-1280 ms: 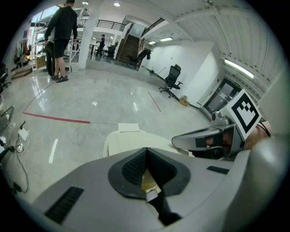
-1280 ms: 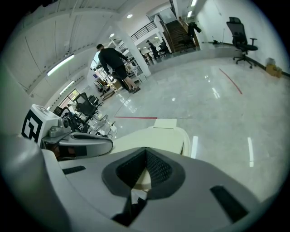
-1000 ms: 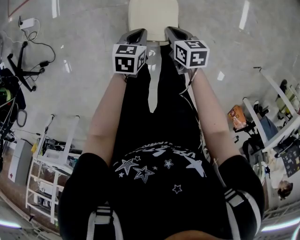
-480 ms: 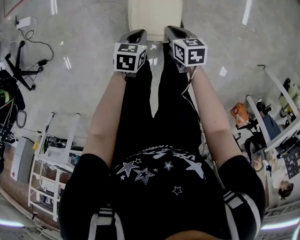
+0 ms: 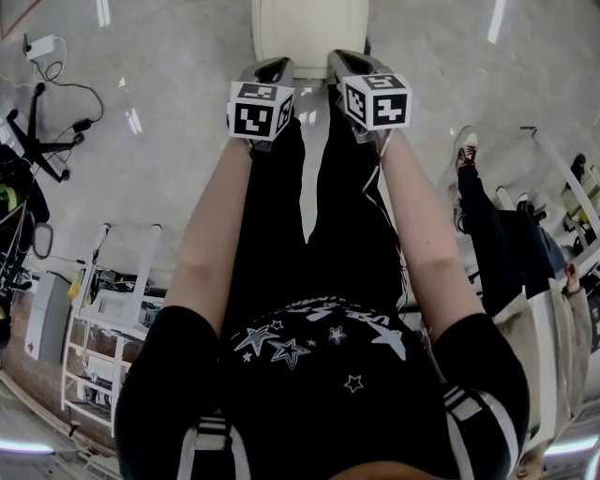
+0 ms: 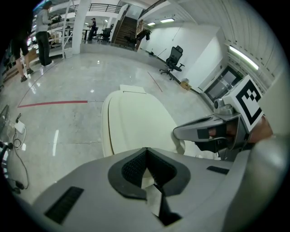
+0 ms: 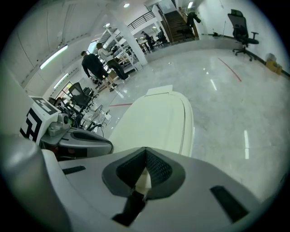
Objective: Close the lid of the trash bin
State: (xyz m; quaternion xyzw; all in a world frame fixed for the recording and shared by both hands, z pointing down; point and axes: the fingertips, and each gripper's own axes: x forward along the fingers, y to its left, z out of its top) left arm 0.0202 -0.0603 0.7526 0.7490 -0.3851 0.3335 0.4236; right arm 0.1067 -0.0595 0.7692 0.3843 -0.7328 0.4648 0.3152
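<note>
A cream trash bin (image 5: 309, 28) stands on the grey floor at the top of the head view, its lid (image 6: 136, 122) lying flat down over it. Both grippers hover side by side just short of the bin's near edge, above the lid. My left gripper (image 5: 270, 67) has its jaws closed together with nothing between them. My right gripper (image 5: 345, 60) is likewise shut and empty. In the left gripper view the right gripper (image 6: 213, 131) shows beside the lid. The right gripper view shows the lid (image 7: 158, 120) and the left gripper (image 7: 77, 138).
A power strip with cables (image 5: 47, 56) and a black stand (image 5: 33, 141) lie on the floor at the left. White shelving (image 5: 103, 319) is at the lower left. A person in dark trousers (image 5: 497, 234) stands at the right. A red floor line (image 6: 52, 103) runs beyond the bin.
Both grippers have edged slightly forward toward the bin. A person in dark trousers has walked into the right side of the head view.
</note>
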